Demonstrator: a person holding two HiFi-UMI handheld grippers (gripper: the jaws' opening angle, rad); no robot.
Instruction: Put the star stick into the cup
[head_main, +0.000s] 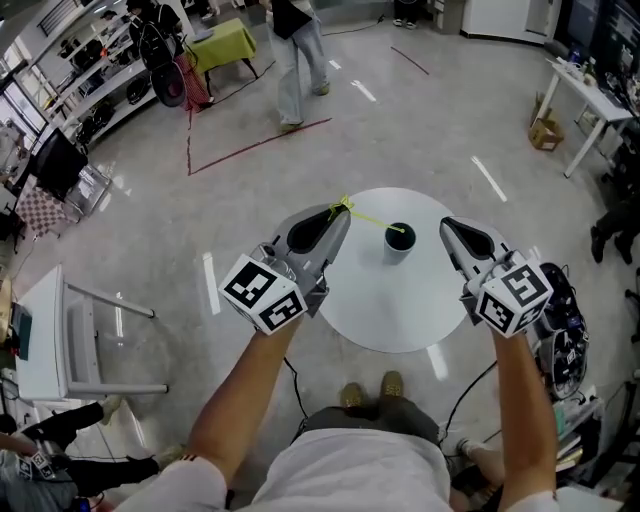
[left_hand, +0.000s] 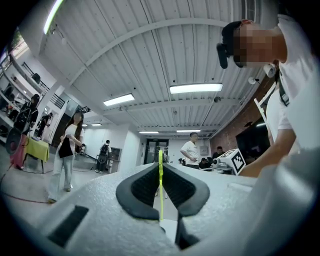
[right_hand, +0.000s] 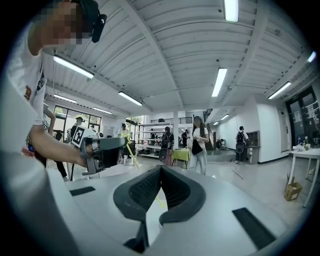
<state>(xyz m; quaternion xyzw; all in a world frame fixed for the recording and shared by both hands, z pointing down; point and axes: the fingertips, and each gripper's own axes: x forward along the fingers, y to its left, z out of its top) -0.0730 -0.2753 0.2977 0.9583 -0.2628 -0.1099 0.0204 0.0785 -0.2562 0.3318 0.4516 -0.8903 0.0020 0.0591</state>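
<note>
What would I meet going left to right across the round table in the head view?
left claw, gripping one end of the stick → star stick → cup → right claw

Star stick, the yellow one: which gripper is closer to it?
Left. The left gripper is shut on the star stick, whose far end reaches toward the cup. The right gripper, shut and empty, sits on the cup's other side, apart from the stick.
</note>
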